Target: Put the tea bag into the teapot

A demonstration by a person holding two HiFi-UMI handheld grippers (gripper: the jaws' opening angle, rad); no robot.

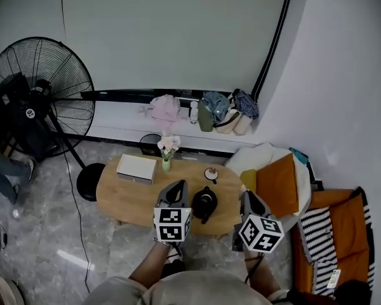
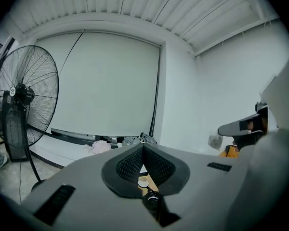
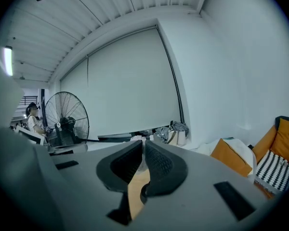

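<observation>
On the oval tabletop [image 1: 124, 199], a white box [image 1: 137, 168] lies toward the left end and a vase of flowers [image 1: 167, 150] stands at the far edge. The left gripper [image 2: 143, 148] hovers over the near edge, jaws pressed together on nothing. Just to its right, the black teapot [image 1: 204, 203] sits near the near edge, with a small cup [image 1: 211, 173] behind it. The right gripper [image 3: 143, 143] hangs off the right end, likewise clenched and empty. The tea bag cannot be made out.
</observation>
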